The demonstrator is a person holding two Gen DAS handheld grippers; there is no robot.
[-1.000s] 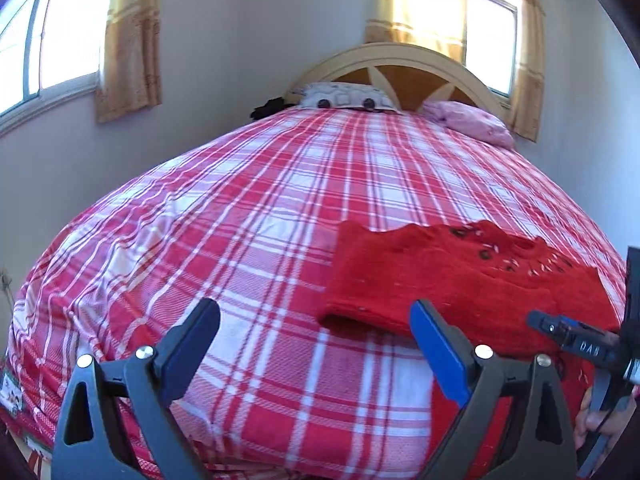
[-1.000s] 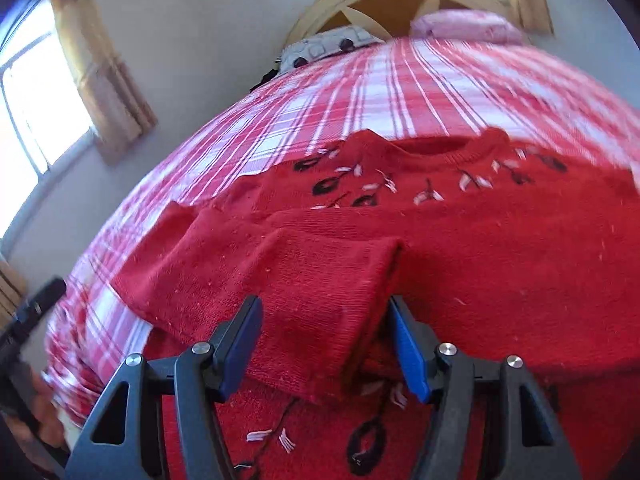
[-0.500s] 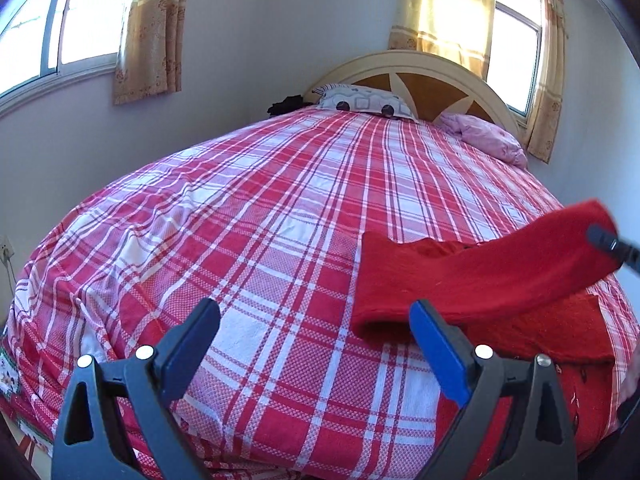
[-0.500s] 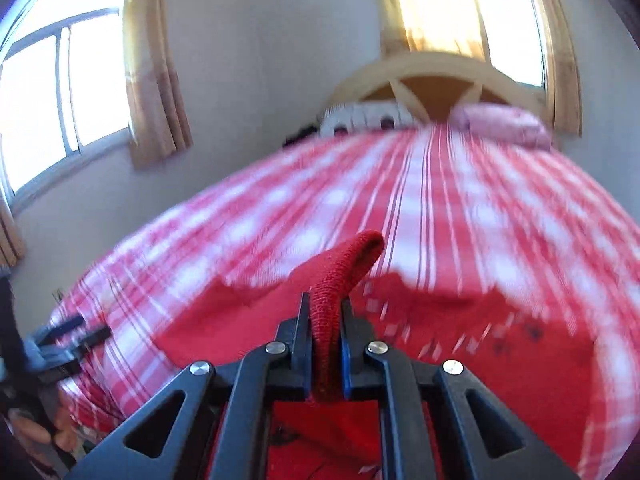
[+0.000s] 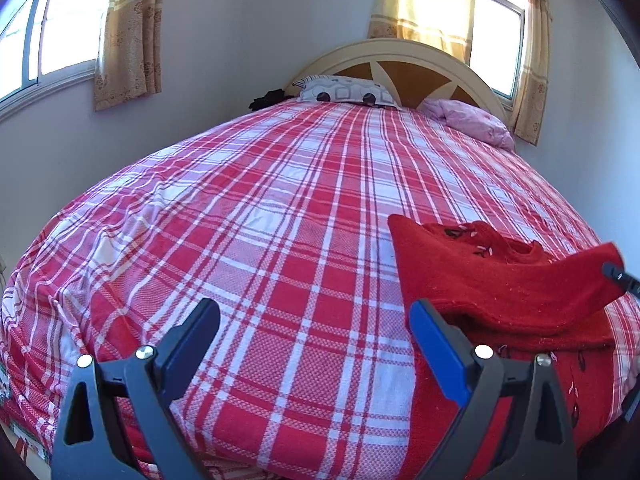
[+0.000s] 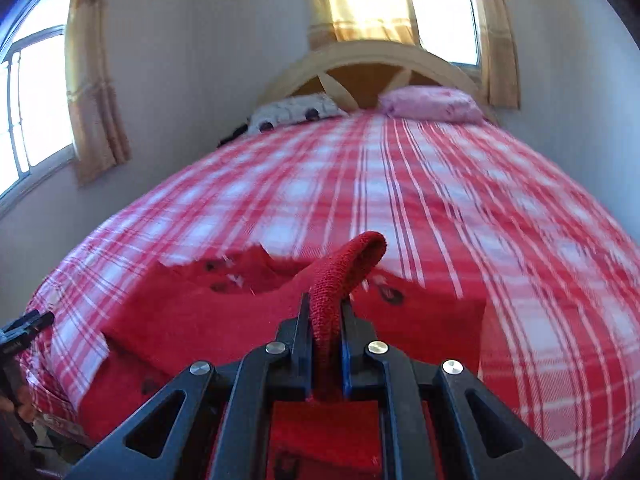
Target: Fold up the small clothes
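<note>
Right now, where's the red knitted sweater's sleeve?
The red knitted sweater's sleeve is pinched in the shut right gripper, lifted over the sweater body at the near edge of the red plaid bedspread.

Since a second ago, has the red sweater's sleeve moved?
Yes. The right claw is shut on the sleeve and has lifted it off the sweater body, carrying it toward the right side of the plaid bedspread.

One red sweater (image 5: 508, 280), two pillows (image 5: 344, 90), two hand-held grippers (image 6: 326, 322)
</note>
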